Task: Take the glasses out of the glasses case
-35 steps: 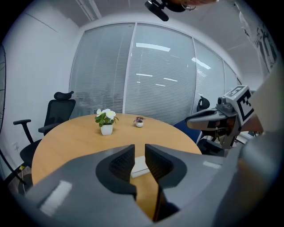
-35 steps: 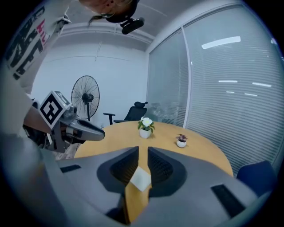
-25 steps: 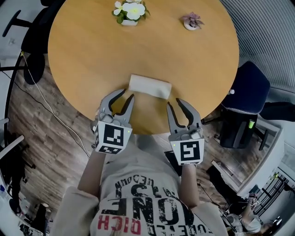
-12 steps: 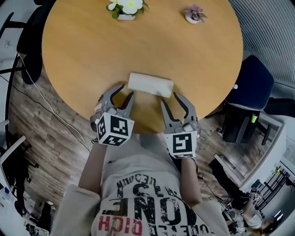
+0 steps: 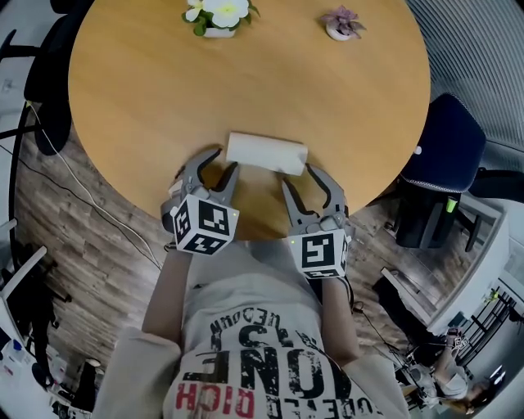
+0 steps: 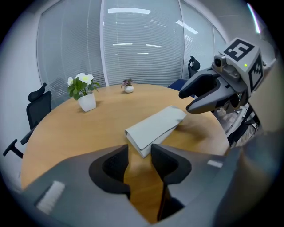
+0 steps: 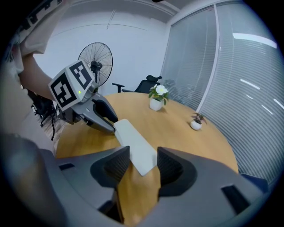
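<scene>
A shut pale grey glasses case [image 5: 266, 152] lies flat on the round wooden table [image 5: 164, 98], close to its near edge. My left gripper [image 5: 223, 163] hovers just short of the case's left end, and my right gripper [image 5: 300, 175] just short of its right end. Both are open and have just been opening, with nothing pressed between their jaws. In the left gripper view the case [image 6: 155, 127] lies right ahead of the left gripper [image 6: 140, 153], and the right gripper [image 6: 207, 92] hangs over its far end. In the right gripper view the case [image 7: 135, 142] reaches up to the right gripper [image 7: 143, 158].
A white pot of white flowers [image 5: 217, 15] and a small pink plant [image 5: 341, 23] stand at the table's far side. A dark blue chair [image 5: 446, 151] is at the right, black chairs [image 5: 49, 74] at the left. A standing fan [image 7: 95, 57] is behind.
Both grippers have sunk toward the table and closed in on the case's ends, tilting further down. Their jaws stand wider apart than before. The case has not moved.
</scene>
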### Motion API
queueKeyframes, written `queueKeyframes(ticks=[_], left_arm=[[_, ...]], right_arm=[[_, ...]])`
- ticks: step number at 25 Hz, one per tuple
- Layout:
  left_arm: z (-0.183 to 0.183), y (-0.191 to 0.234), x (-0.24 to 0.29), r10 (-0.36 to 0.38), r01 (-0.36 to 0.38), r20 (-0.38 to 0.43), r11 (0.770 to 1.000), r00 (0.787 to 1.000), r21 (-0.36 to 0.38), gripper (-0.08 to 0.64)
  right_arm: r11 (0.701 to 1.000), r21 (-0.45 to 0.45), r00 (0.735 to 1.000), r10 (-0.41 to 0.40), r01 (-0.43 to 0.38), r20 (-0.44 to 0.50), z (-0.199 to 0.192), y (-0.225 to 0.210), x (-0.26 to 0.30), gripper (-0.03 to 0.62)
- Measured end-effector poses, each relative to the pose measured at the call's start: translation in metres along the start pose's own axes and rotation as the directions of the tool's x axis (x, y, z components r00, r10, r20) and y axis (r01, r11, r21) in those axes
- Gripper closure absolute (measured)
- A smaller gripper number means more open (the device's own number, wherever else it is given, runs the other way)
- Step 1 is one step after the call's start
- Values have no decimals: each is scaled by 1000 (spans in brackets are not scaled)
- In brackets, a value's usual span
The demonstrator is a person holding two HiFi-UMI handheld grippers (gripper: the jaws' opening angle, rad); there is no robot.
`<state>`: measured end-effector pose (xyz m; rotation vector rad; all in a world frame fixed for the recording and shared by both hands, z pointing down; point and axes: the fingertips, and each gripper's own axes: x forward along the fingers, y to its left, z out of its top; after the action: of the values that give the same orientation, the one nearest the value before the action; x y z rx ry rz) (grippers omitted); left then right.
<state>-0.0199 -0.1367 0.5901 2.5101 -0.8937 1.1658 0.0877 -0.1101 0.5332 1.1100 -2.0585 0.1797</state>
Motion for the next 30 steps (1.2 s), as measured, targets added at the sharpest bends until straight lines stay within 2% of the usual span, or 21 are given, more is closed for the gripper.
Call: queueKeyframes(ticks=[6, 10, 13, 20, 25, 27, 30], left_arm=[[2, 0, 2, -31, 32, -28, 999, 999, 14, 387], [-1, 0, 3, -32, 31, -23, 999, 999, -24, 388], [-1, -1, 4, -38, 37, -18, 999, 999, -25, 388], [-1, -1, 3, -40, 39, -19, 999, 999, -32, 388], [-2, 0, 3, -45, 45, -19, 998, 999, -43, 388], [-2, 0, 3, -47, 46, -20, 998, 999, -45, 388], [-2, -1, 3, -49, 48, -23, 998, 999, -42, 388]], right_arm=[[1000, -8, 1000, -1, 1, -16, -4, 2, 3, 428], [1000, -18, 1000, 4, -4, -20, -4, 4, 7, 426], [999, -32, 1000, -1, 0, -28, -8, 4, 11, 426], [977, -211, 997, -28, 11, -78, -18, 8, 18, 422], [945, -326, 993, -45, 6, -112, -21, 12, 23, 419], [936, -351, 991, -49, 2, -124, -23, 13, 25, 419], [938, -346, 991, -52, 5, -126, -25, 12, 27, 419]])
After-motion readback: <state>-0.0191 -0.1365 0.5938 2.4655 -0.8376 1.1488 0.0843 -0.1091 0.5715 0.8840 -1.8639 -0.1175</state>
